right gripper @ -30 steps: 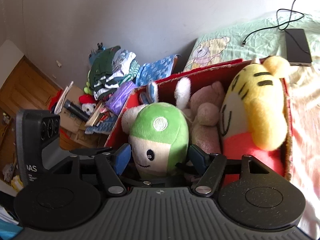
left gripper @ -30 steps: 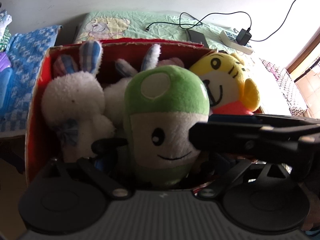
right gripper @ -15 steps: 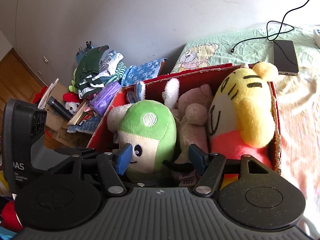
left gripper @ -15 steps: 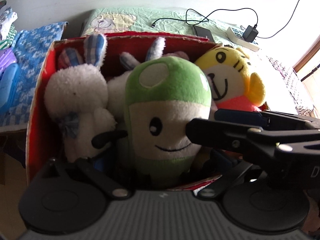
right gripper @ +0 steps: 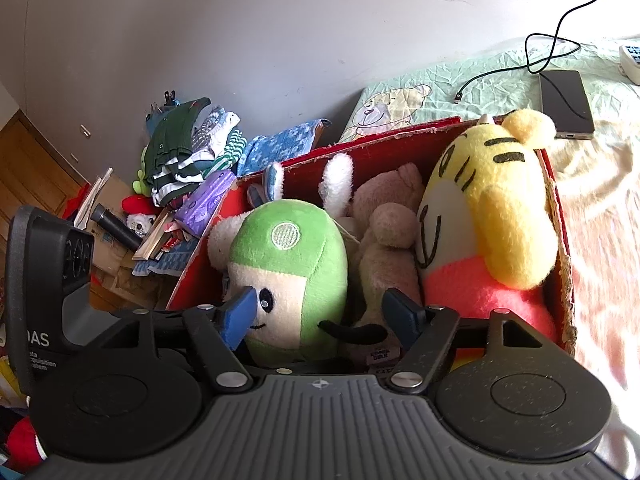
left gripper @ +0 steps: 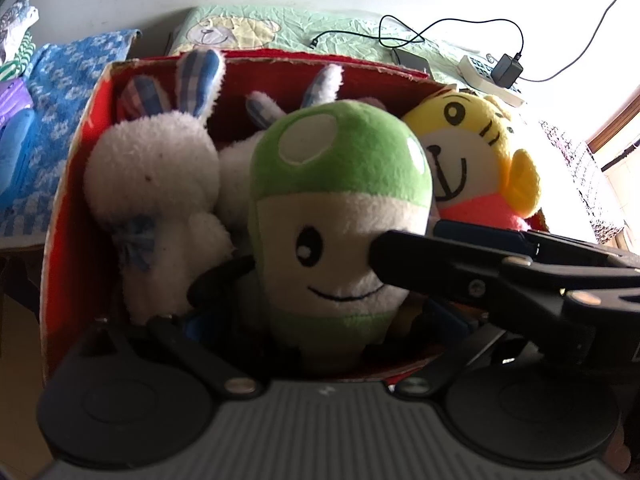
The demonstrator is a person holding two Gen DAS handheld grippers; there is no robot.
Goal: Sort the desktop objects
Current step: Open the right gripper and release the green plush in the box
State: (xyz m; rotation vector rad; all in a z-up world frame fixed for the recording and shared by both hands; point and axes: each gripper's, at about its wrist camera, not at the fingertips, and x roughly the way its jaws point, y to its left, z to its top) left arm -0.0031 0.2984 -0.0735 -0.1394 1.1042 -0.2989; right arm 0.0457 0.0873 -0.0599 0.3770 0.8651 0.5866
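The green mushroom plush (right gripper: 288,276) stands upright at the near edge of the red box (right gripper: 400,148), and the right gripper (right gripper: 320,316) straddles it with blue-padded fingers spread wide — the left one at its face, the right one clear. The left gripper (left gripper: 324,316) sits low at the plush's base (its spread I cannot tell). Beside the plush lie a white rabbit (left gripper: 152,184) and a pink bear (right gripper: 388,240) — the yellow tiger (right gripper: 492,216) beyond.

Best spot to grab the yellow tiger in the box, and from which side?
Take the yellow tiger by its head from above, tongs either side. It stands tall at the right end of the red box, wedged against the wall and the pink plush, so only its top is free.
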